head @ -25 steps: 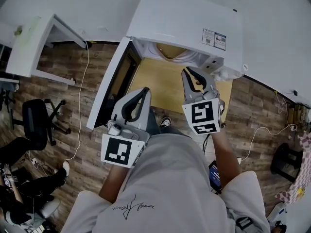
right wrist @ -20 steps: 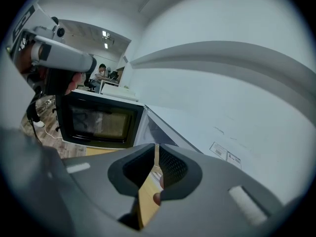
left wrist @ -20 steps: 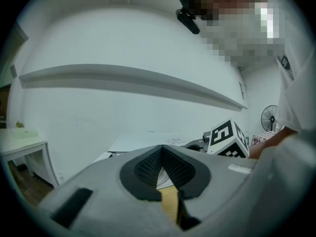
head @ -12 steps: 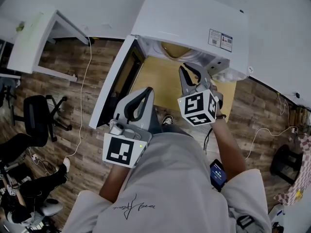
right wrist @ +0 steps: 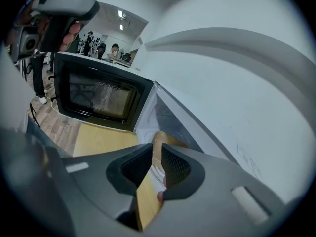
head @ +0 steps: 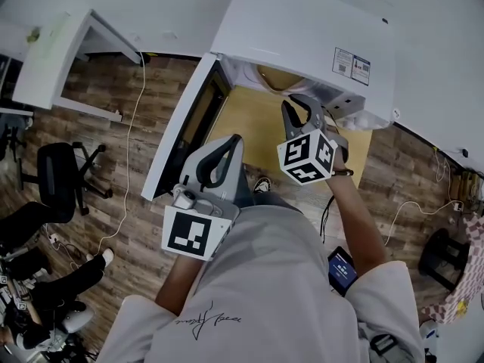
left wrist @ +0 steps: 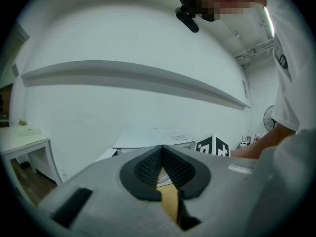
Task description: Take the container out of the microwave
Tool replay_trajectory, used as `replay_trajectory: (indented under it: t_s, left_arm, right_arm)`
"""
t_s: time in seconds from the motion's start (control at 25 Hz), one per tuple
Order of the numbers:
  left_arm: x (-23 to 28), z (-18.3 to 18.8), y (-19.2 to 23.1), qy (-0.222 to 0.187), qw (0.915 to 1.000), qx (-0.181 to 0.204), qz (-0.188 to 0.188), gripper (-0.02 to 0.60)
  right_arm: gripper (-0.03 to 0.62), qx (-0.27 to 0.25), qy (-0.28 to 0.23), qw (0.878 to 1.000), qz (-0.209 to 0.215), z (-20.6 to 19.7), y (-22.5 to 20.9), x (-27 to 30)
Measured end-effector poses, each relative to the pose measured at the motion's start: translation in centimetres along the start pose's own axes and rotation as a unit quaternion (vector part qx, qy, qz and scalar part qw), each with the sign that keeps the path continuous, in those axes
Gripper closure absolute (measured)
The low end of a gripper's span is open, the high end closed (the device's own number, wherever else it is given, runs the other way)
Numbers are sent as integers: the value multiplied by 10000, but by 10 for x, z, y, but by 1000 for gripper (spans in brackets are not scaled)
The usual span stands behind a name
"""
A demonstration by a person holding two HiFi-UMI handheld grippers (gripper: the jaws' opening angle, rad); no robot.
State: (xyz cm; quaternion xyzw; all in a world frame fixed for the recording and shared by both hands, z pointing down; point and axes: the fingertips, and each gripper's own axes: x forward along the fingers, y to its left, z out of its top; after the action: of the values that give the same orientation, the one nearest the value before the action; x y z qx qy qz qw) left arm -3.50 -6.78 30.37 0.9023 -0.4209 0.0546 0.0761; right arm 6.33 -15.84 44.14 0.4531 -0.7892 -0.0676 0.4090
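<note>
Step in hand read as the reach-in, grasp not yet made: the microwave sat at the back of the yellow tabletop with its door swung wide to the left and the cavity exposed. The container, a tan bowl-like thing, was inside the cavity toward the back, touched by nothing. The right tool was just in front of the opening, angled down and in. Its pads were spread to a narrow gap and had just been opening. Nothing was between them, and the container only showed through the gap, further in. The left tool hung near the person's body over the front of the tabletop, beside the open door, pads pressed together at the tips with nothing pinched. It looked idle for this step. Task judged early: door was open, container not taken. The next move probably called for the right tool to go deeper into the cavity, spread wide enough to straddle the container's rim or wall, then pinch it. After that, a level draw straight out, clear of the frame and door, would bring it onto the tabletop. Could not tell if the container held anything, so keeping it flat seemed wise
</note>
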Motion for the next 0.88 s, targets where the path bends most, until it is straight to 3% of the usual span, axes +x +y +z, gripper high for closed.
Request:
replay_trajectory:
  t_s: [0.44,0.88]
  left_arm:
    - [0,-5,18,117,9998,-89,106,581]
    - [9,-12,26,258,9995,-192,70,582]
  right_arm:
    - [503,-868,554,9942,318,-15,13,49]
    - [490,-1673,1042,9787,577,-34,26,84]
